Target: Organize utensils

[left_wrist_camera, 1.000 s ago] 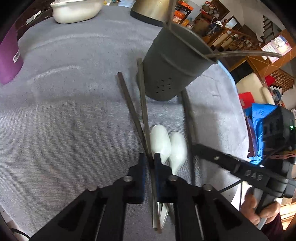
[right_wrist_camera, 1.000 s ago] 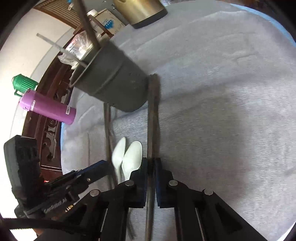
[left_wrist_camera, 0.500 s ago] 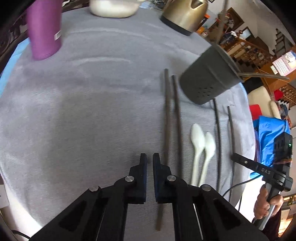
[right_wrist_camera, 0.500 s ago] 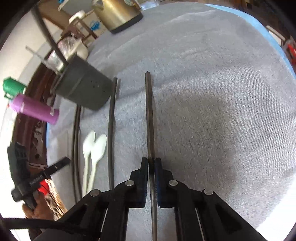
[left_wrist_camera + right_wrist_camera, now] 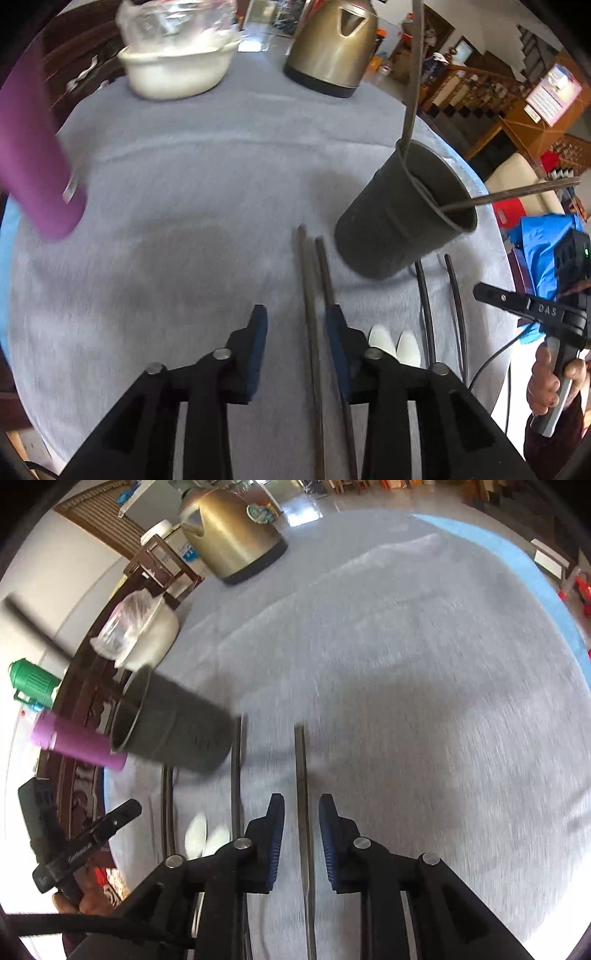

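Change: both grippers, closed half a second ago, now stand parted; the right one has let go of its chopstick.
Left wrist view: left gripper (image 5: 295,325) wide open, holding nothing; a brown chopstick pair (image 5: 314,332) lies between its fingers on the grey cloth (image 5: 184,184), tips near the cup (image 5: 399,218) toward the table's right edge. Two white spoons (image 5: 393,343) and two black chopsticks (image 5: 439,302) lie just right of them.
Right wrist view: right gripper (image 5: 301,812) open, empty; one chopstick (image 5: 303,812) lies flat between its fingers, apart from both pads.
Handling: chopsticks look light, stiff, thin and likely slippery; pinch near mid-length, one at a time.
Looks: dark, square-edged, tapering sticks; cup dark grey, already holding a few sticks.
Elsewhere: kettle (image 5: 328,48), bowl (image 5: 177,66) at the far edge; purple bottle (image 5: 33,155) at left.
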`<state>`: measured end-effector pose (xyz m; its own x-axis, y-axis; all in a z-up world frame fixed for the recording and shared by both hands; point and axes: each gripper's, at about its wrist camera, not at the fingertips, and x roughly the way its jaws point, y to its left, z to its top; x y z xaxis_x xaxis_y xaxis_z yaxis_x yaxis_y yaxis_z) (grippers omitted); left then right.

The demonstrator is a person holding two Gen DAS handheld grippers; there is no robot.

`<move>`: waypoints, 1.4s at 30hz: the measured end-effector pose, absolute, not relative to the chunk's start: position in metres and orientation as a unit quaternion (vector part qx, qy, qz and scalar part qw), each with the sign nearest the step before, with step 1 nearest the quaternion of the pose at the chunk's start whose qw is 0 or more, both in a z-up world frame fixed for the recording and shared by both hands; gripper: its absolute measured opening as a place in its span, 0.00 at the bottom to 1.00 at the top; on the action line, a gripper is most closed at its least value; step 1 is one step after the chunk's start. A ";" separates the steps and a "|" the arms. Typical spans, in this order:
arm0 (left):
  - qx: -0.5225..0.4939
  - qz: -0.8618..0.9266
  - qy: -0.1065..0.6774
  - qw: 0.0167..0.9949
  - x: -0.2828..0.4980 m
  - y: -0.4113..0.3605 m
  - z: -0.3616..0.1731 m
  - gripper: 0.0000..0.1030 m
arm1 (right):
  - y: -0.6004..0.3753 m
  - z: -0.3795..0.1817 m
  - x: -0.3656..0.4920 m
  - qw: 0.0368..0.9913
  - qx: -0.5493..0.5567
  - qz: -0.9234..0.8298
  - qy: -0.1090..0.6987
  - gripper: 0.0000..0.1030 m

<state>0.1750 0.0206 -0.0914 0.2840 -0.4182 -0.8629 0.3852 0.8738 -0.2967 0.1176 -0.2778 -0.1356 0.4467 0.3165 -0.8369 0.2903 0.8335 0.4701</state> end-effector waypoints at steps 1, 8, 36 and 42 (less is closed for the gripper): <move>-0.012 -0.251 0.543 0.801 0.178 0.017 -0.092 0.34 | -0.279 -0.137 0.124 0.802 0.288 0.007 0.524 0.22; -0.024 -0.275 0.551 0.788 0.205 0.002 -0.108 0.34 | -0.279 -0.148 0.155 0.809 0.285 -0.006 0.514 0.22; -0.065 -0.309 0.556 0.769 0.228 0.008 -0.115 0.07 | -0.272 -0.135 0.142 0.836 0.233 0.001 0.497 0.09; -0.076 -0.310 0.528 0.787 0.210 0.029 -0.089 0.07 | -0.279 -0.114 0.120 0.843 0.261 0.022 0.470 0.09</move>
